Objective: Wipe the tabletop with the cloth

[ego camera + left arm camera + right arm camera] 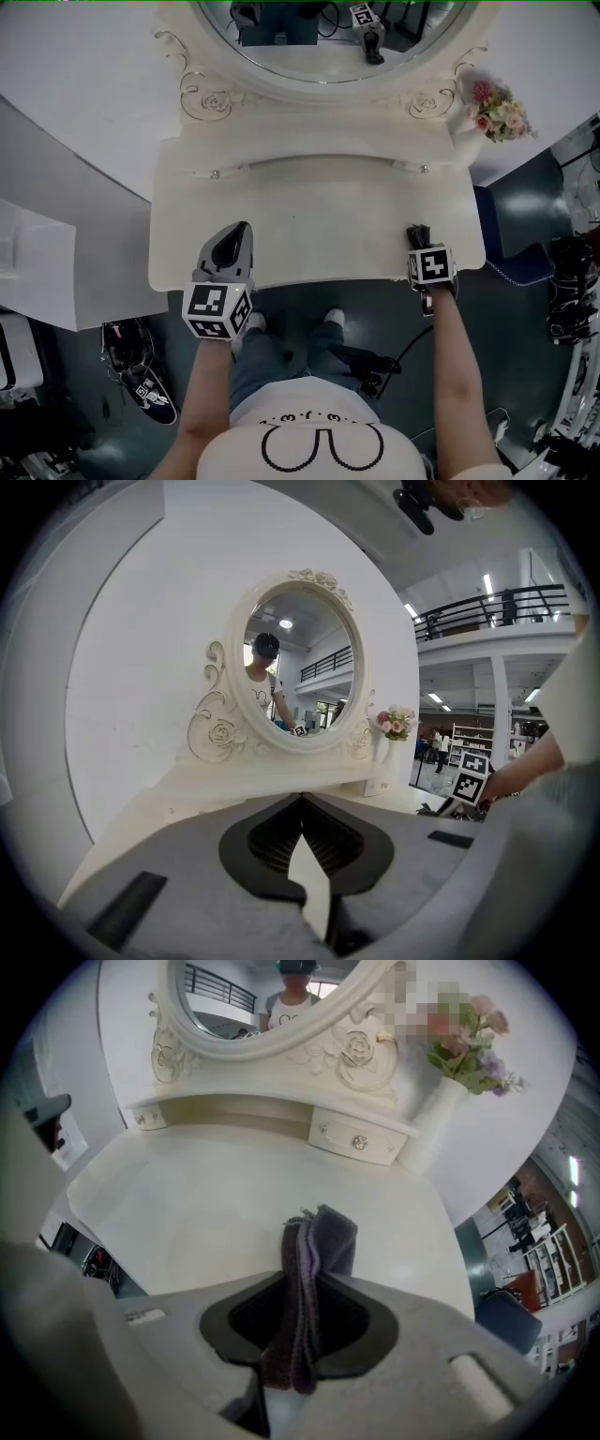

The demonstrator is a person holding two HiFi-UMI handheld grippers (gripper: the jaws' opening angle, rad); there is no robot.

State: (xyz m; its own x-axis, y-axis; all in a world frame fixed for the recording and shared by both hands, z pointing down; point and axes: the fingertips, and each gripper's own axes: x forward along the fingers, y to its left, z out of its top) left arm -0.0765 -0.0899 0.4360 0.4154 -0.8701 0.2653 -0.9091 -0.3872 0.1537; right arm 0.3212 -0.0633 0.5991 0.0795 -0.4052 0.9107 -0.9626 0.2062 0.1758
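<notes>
The cream tabletop (pixel 328 216) of a vanity lies in front of me. My right gripper (pixel 419 244) rests at its front right corner, shut on a folded dark grey-purple cloth (pixel 417 232). In the right gripper view the cloth (pixel 317 1241) stands upright between the jaws of the right gripper (pixel 305 1283), sticking out past the tips over the tabletop (pixel 206 1204). My left gripper (pixel 236 234) hovers at the front left edge, jaws together with nothing held. In its own view the left gripper (pixel 302 801) points at the mirror.
An oval mirror (pixel 328 37) in a carved frame stands at the back, with small drawers (pixel 359 1141) under it. A vase of flowers (pixel 497 111) sits at the back right corner. A blue seat (pixel 511 253) is right of the table; shoes (pixel 141 380) lie on the floor.
</notes>
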